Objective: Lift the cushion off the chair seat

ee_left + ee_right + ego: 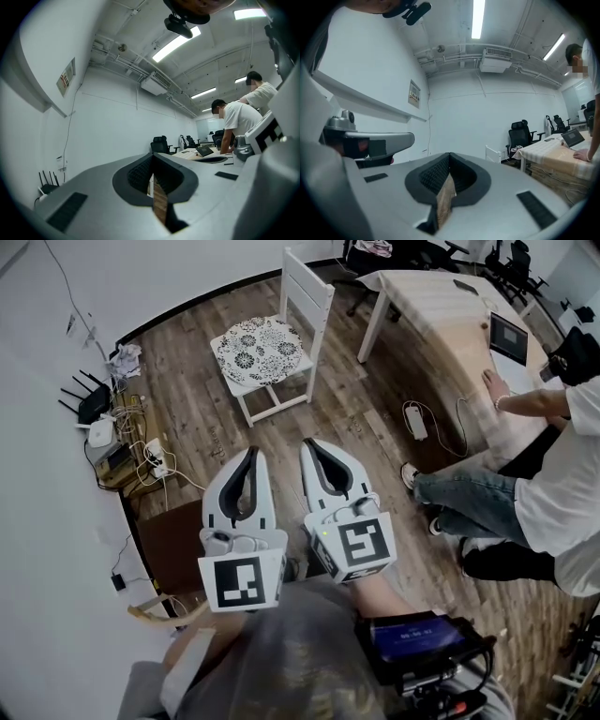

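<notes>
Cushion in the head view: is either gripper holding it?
No, the cushion lies on the white chair seat, while the left gripper and right gripper hang well short of it, jaws together and empty.

I counted two tongs, the left gripper (253, 454) and the right gripper (313, 444), side by side. Beyond their tips stood one white chair (307, 292) bearing one patterned cushion (261, 350). Off to their right were one long table (427, 306), one laptop (507, 337) and two people (233, 123). Left of them sat one black router (91, 404).
</notes>
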The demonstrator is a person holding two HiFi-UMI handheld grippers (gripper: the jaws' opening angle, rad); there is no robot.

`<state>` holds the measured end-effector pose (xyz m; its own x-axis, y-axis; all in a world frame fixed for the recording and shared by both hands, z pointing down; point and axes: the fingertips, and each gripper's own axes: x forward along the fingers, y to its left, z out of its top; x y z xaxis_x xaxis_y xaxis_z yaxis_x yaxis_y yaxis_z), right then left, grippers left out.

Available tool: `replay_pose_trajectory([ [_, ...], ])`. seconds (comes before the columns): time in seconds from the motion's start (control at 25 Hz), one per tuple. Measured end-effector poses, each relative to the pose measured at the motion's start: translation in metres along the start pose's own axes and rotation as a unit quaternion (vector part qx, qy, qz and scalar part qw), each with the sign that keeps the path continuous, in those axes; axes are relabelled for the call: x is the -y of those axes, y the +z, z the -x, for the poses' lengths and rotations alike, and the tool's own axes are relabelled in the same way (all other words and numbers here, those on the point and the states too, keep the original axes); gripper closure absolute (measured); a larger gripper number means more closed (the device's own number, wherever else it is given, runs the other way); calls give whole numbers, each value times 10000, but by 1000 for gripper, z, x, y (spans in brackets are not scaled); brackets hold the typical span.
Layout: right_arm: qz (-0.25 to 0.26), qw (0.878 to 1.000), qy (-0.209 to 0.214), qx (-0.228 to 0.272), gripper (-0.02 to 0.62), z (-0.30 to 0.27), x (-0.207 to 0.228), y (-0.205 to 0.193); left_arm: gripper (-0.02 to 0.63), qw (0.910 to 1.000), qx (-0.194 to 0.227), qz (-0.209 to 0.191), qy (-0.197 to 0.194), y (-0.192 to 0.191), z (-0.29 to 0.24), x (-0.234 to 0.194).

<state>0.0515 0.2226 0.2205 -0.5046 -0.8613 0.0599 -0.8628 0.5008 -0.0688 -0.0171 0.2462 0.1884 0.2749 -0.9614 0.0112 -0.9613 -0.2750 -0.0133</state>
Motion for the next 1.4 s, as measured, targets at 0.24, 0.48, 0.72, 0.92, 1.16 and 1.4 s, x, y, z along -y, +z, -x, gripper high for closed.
replay_pose_trajectory([
  [0.24,54,9997,231,16,589,-45,40,6,600,9996,-7,19,295,-2,-54,-5],
  [0.48,90,9977,666,-78,589,-92,76,9,600,9974,-71,59,713,-1,-111,-9],
  [0.72,60,9956,909,-203,589,-128,108,4,600,9946,-128,31,1033,-8,-156,-19],
  [0.92,5,9954,938,-187,589,-146,125,5,600,9942,-164,-62,1060,-9,-174,-19],
  [1.16,11,9959,858,-272,589,-165,136,12,600,9940,-33,-69,1093,-2,-195,-26],
  [1.4,96,9953,897,-358,589,-191,135,5,600,9936,-63,43,1124,-8,-212,-48],
])
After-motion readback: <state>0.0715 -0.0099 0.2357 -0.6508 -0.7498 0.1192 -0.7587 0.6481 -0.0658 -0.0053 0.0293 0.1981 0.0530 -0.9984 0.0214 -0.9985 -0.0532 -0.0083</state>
